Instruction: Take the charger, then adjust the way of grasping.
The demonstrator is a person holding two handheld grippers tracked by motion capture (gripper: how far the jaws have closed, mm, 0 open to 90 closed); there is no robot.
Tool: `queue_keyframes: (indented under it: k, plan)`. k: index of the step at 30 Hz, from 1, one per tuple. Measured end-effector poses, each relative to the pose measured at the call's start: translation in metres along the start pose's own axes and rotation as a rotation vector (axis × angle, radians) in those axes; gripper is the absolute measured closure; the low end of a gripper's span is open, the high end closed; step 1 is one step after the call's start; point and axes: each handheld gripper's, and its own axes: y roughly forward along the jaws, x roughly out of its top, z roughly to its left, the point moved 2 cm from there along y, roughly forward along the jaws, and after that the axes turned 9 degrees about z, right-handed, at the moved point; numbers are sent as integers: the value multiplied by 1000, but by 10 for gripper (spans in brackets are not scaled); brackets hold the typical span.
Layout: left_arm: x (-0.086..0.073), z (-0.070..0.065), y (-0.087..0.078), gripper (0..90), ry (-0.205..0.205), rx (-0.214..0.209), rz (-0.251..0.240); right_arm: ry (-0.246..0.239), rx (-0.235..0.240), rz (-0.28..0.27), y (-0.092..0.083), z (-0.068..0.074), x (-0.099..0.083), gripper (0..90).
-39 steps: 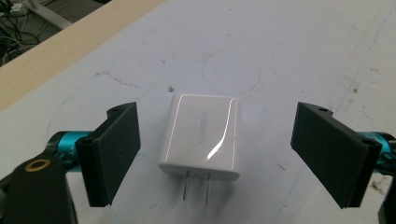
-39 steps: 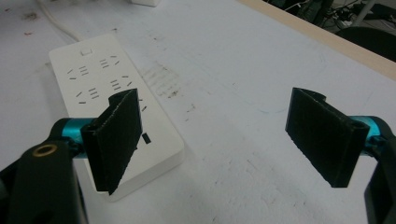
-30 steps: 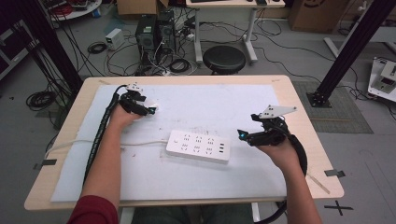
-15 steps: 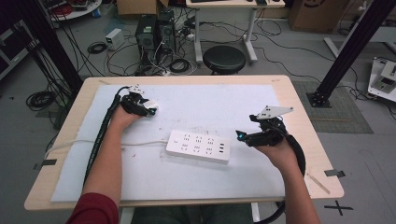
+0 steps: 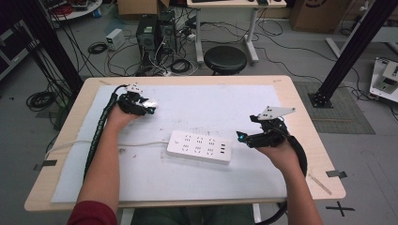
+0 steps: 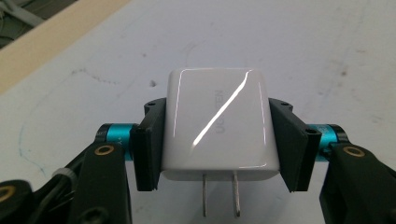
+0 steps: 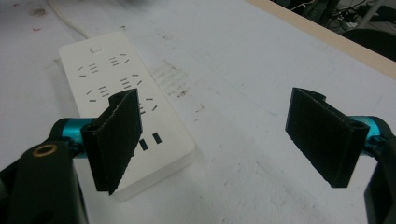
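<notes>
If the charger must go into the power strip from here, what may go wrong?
1. The left gripper holds the glossy charger only by its two smooth sides; it may slip or twist when pushed.
2. Its prongs point back toward the hand, so it needs turning first.
3. The power strip lies loose and the right gripper is open beside it; it may slide.

You see even, bright overhead light, soft shadows, a glare streak across the white charger [image 6: 219, 126], and slightly soft close-ups.

Power strip mid-bench, a tool on either side

The power strip [image 5: 199, 146] lies on the bench [image 5: 300, 112]; left tool [image 5: 149, 107] behind-left holding a charger [image 6: 218, 125], right tool [image 5: 242, 137] just right.
</notes>
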Motion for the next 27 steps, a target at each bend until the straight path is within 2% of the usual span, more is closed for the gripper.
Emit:
queue_keyframes:
  k: [1,2,3,4,5,6,7,12,14,15,18,19,23,24,27]
  plan:
    - [3,-6,-8,424,7,7,-14,-4,5,-1,0,0,0,189]
    - [3,-6,-8,424,7,7,-14,-9,9,-2,-1,2,-1,189]
    - [6,-16,-20,424,14,9,-29,-7,11,-3,-1,3,-1,189]
    - [6,-16,-20,424,14,9,-29,-13,16,-3,-2,4,-1,189]
    - [7,-27,-34,424,15,16,-49,-16,28,-6,-4,5,0,189]
    - [7,-27,-34,424,15,16,-49,-16,28,-6,-4,5,0,189]
    - [6,-38,-48,424,13,18,-51,-25,38,-13,-6,7,1,189]
    - [1,-69,-83,424,42,30,-87,-50,47,-25,-12,11,4,189]
    - [0,-73,-89,424,53,27,-92,-57,46,-29,-13,11,4,189]
    - [-4,-84,-100,424,59,29,-106,-64,50,-34,-14,14,4,189]
    - [-8,-95,-112,424,80,16,-120,-69,55,-40,-13,19,3,189]
    - [-8,-95,-112,424,80,16,-120,-67,60,-37,-13,20,2,189]
    - [-12,-111,-120,424,99,-18,-152,-64,65,-26,-11,22,-1,189]
    - [-12,-119,-122,424,123,-42,-164,-67,65,-27,-11,21,-3,189]
    - [-11,-129,-122,424,151,-59,-174,-59,71,-26,-12,21,-3,189]
